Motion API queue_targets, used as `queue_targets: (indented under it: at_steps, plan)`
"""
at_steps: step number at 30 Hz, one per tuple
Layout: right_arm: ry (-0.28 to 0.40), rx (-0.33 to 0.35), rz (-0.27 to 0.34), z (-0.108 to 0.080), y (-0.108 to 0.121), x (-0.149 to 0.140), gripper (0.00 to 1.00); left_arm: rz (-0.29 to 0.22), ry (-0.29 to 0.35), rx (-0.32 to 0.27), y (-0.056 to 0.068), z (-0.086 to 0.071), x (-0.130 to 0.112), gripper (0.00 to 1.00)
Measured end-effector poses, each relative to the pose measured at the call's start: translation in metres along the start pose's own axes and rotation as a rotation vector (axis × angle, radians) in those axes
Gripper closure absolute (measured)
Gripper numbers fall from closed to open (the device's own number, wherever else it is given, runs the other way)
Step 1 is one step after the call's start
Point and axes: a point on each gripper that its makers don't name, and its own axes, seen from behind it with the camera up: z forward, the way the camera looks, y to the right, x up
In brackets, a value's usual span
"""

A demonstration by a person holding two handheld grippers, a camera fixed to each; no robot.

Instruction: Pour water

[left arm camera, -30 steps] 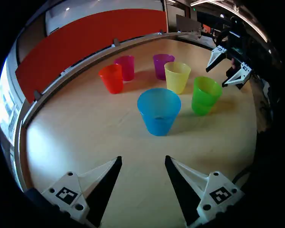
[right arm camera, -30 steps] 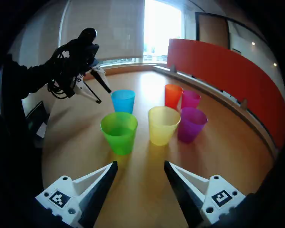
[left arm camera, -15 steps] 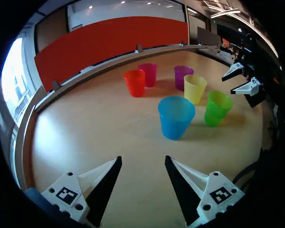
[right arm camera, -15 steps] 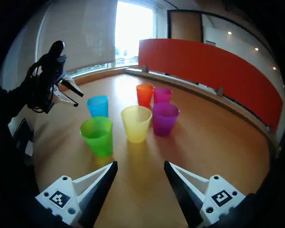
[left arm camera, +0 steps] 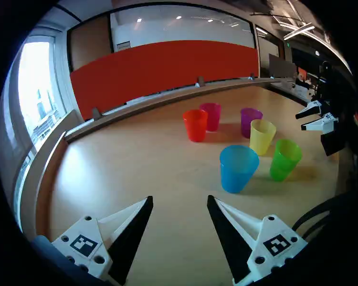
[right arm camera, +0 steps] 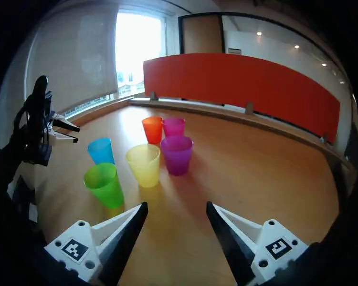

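Right now my left tongs (left arm camera: pixel 179 198) hang wide open above the bare tabletop (left arm camera: pixel 126 167), with nothing between the fingers. Ahead of them and off to their right stand six plastic cups, all upright. The blue cup (left arm camera: pixel 237 168) is the nearest, and the green cup (left arm camera: pixel 285 159) stands just beside it, farther to the right. Past those two is the yellow cup (left arm camera: pixel 262 136), with the purple cup (left arm camera: pixel 250 121) close behind it. The orange cup (left arm camera: pixel 195 125) and the magenta cup (left arm camera: pixel 210 116) stand as a pair farther ahead, side by side. My right tongs (right arm camera: pixel 176 204) are spread just as wide and hold nothing either. From the right gripper view the whole cluster lies ahead of them and to their left, the green cup nearest, a little beyond the left fingertip, and the blue cup behind it. Past the blue cup, at the far left of that view, I can see the left tongs, well apart from every cup. A long red panel (left arm camera: pixel 164 66) runs along the far edge of the tabletop beyond the cups. I cannot tell whether any cup holds water.
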Motion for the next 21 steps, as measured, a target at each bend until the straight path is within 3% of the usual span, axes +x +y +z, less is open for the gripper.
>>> queue_targets:
  at_steps: [6,15,21]
  plan:
    - [0.049,-0.060,0.016,-0.005,0.014,0.015,0.06,-0.032,0.068,0.068,-0.011,-0.007,0.014,0.16]
    - [0.109,-0.158,0.004,-0.017,0.038,0.038,0.06,-0.071,0.171,0.121,-0.007,-0.017,0.030,0.16]
    - [0.175,-0.223,0.026,-0.023,0.057,0.060,0.05,-0.106,0.224,0.154,-0.013,-0.025,0.048,0.16]
